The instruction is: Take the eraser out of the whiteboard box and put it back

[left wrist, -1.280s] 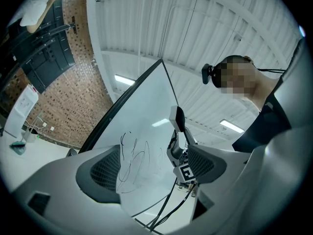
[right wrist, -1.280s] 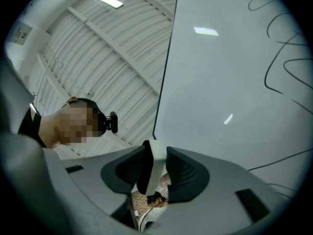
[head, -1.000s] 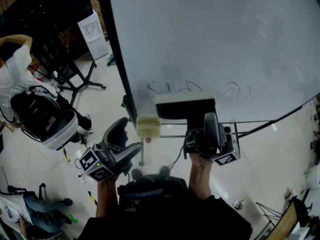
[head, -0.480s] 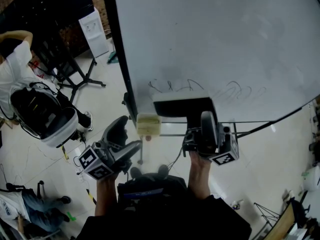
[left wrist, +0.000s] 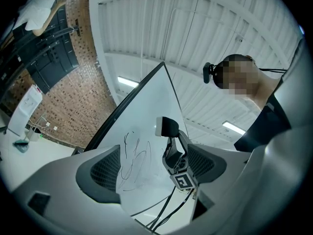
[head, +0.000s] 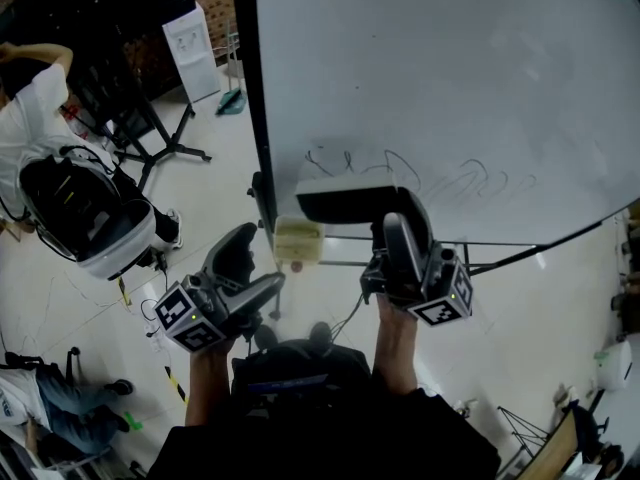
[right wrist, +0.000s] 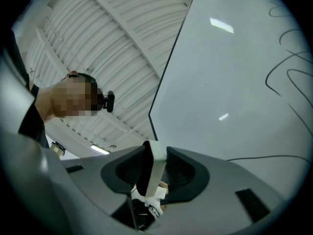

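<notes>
Eraser [head: 345,205], rectangular, black-and-white, glossy whiteboard [head: 450,68]

Black eraser [head: 350,203] with white pad, pinched edge-on in my right gripper [head: 392,223], by the whiteboard's [head: 450,68] lower edge; cream whiteboard box [head: 297,242] there too.

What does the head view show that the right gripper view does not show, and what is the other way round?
Only the head view: the beige box, the left gripper and a person in a white shirt. Only the right gripper view: the ribbed ceiling and the head camera. Both: the whiteboard, its pen scribbles, and the eraser clamped in the right gripper.
</notes>
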Tool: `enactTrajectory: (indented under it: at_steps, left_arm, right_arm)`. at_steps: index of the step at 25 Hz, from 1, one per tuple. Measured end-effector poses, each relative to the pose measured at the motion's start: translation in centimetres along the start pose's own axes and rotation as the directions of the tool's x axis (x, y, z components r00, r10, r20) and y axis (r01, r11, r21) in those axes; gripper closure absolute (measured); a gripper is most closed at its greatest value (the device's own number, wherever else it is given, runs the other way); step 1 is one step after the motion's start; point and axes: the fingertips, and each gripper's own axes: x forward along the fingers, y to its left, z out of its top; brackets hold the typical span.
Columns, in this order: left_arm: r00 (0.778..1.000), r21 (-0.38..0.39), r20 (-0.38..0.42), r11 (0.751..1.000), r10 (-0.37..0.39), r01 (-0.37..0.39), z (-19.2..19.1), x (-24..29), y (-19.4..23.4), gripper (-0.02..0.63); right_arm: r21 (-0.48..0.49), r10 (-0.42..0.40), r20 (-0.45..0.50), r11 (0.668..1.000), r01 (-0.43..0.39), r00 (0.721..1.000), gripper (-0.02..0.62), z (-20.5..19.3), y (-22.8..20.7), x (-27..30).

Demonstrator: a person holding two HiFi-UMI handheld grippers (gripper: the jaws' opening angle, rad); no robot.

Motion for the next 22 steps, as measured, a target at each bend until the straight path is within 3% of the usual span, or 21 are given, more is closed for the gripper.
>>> enactTrajectory:
  at_steps: [14,22]
  left_arm:
    - [1.0,-0.01,0.012,1.0,0.01,-0.01,-0.5,-1.2,0.2,0.178]
    - [0.999,-0.029,0.019,0.999,0.027,-0.026,-0.8,-1.8,0.5,0.178]
  right_arm:
    - [-0.064,-0.08,-0.171,0.996,0.07,0.982,0.443,-4.5,-1.9,-0.5]
    - [-0.102,-0.129,-0.281,0.989,0.104,0.951,0.443,-7.8,-3.4,-1.3]
